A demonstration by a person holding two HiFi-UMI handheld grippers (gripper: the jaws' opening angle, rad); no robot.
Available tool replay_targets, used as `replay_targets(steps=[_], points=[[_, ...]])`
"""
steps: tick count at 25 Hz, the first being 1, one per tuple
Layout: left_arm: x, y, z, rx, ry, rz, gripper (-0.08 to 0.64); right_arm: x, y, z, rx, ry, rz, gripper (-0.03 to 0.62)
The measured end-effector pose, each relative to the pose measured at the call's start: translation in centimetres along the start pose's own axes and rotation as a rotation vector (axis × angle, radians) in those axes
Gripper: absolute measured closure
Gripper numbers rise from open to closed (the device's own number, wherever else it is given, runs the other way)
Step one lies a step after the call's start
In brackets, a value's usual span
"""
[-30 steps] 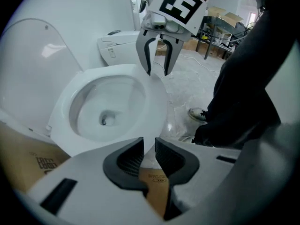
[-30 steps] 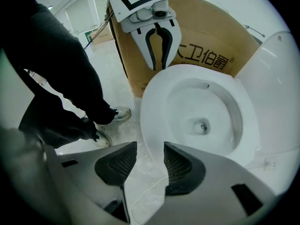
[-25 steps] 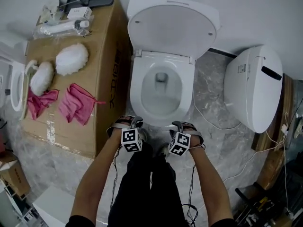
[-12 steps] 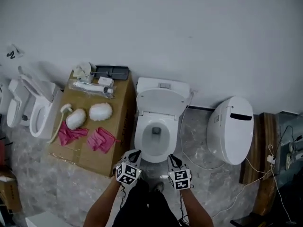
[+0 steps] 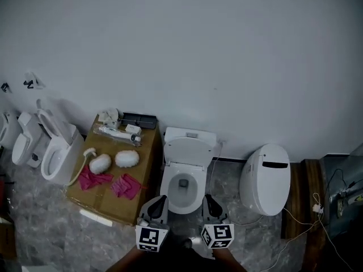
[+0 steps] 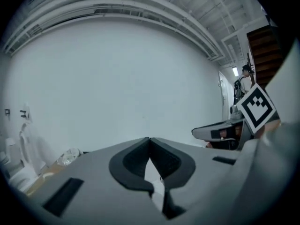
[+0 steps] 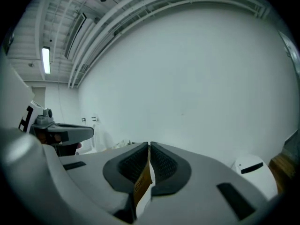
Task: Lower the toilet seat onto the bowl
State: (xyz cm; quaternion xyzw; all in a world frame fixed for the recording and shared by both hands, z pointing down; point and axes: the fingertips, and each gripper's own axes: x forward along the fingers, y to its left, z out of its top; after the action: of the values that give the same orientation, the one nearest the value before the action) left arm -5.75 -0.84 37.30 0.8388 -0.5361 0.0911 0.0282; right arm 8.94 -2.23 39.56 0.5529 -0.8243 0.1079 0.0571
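Jaws hold nothing: your left gripper (image 5: 159, 202) is closed and your right gripper (image 5: 210, 200) has just been closing, probably because the upright toilet seat (image 5: 191, 151) is out of reach.

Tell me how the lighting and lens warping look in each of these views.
Head view: dim overall, darker at the edges, toilet small but sharp. Left gripper view: strong fisheye bends the ceiling beams, corners black. Right gripper view: same bending, ceiling lamp blown out.
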Motion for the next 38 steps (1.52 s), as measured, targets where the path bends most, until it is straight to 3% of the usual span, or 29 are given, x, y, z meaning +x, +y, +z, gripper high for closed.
replay_targets(steps=[6, 10, 32, 38], points=[[-3.4, -0.1, 1.4, -0.070, 0.000, 0.013, 0.551, -3.3, 2.1, 0.8, 0.016, -0.032, 0.016, 0.554], [-3.2, 0.9, 1.7, -0.050, -0.051, 0.023, 0.551, -3.8, 2.1, -0.1, 0.028, -0.009, 0.023, 0.554], [-1.4, 0.9, 1.1, -0.054, -0.054, 0.008, 0.551, -2.6, 1.6, 0.3, -0.033, -0.008, 0.032, 0.563], [-1.9, 1.2, -0.3, -0.090, 0.002, 0.018, 0.551, -2.8, 1.9, 0.4, -0.023, -0.001, 0.026, 0.563]])
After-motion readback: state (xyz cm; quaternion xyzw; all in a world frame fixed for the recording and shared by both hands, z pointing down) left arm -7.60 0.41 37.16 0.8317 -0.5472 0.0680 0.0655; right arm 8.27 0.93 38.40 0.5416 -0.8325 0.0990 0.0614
